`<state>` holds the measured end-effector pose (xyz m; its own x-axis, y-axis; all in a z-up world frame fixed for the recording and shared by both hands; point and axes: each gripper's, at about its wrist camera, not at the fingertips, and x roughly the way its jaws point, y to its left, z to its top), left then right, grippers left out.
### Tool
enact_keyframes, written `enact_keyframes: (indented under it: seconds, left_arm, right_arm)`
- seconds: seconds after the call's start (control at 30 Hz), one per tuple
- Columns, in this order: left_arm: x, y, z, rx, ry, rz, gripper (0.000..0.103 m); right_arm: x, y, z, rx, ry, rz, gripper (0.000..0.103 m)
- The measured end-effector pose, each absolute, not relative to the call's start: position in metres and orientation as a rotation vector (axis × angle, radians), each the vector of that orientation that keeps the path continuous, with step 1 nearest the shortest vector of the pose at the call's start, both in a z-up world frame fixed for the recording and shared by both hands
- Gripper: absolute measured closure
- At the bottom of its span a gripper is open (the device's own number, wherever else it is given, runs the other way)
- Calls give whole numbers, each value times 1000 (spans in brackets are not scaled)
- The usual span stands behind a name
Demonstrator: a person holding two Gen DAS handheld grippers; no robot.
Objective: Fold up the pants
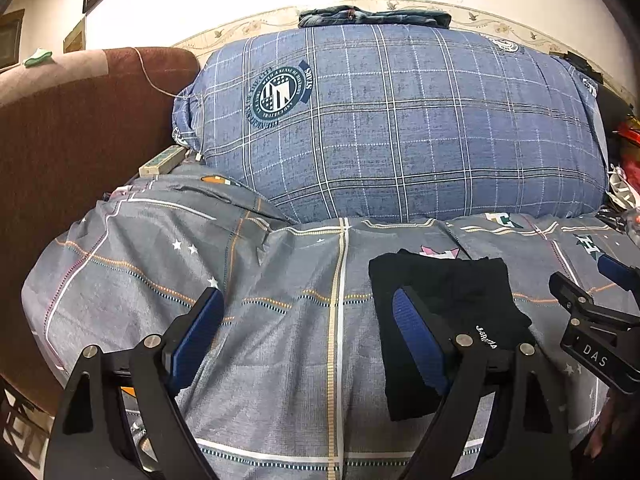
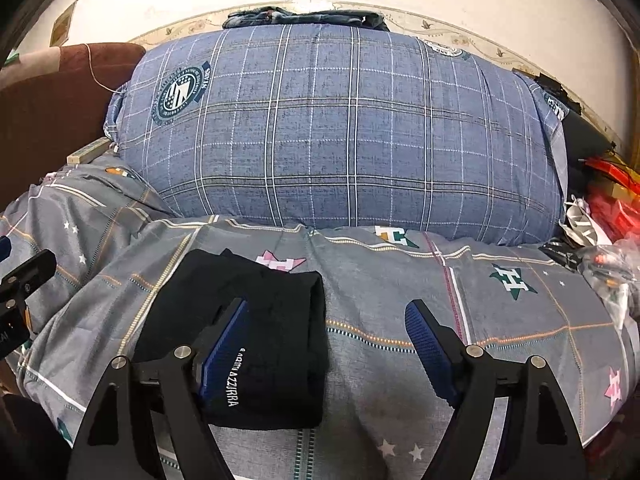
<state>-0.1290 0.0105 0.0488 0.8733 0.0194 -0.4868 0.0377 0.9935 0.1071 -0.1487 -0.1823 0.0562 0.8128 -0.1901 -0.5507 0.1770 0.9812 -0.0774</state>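
On the grey patterned bedspread (image 2: 400, 360), just in front of the big blue plaid pillow (image 2: 340, 128), you have the black pants (image 2: 256, 320) lying as a compact, squared-off packet, with white lettering showing near its front edge. Its edges look reasonably even in both views, though one corner at the far side pokes out slightly, and how many layers lie under the top one cannot be told. My judgement is that the folding is essentially complete; at most a last tidy of that far corner, or moving the packet aside, remains. Your left gripper (image 1: 308, 320) stands wide, its jaws bare, one finger over the left part of the packet and the other over bare bedspread; whether it touches the cloth cannot be told. Your right gripper (image 2: 328, 332) is likewise spread wide and holds nothing, with one finger above the packet and the other over the bedspread to its right. Neither claw pinches fabric.
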Motion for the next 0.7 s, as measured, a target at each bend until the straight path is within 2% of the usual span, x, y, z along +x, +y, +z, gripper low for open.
enact_keyframes:
  seconds: [0.7]
  left_arm:
    - [-122,3,34,126,522,-58,16]
  right_arm:
    - [-140,-197,38,-16,626,-220,21]
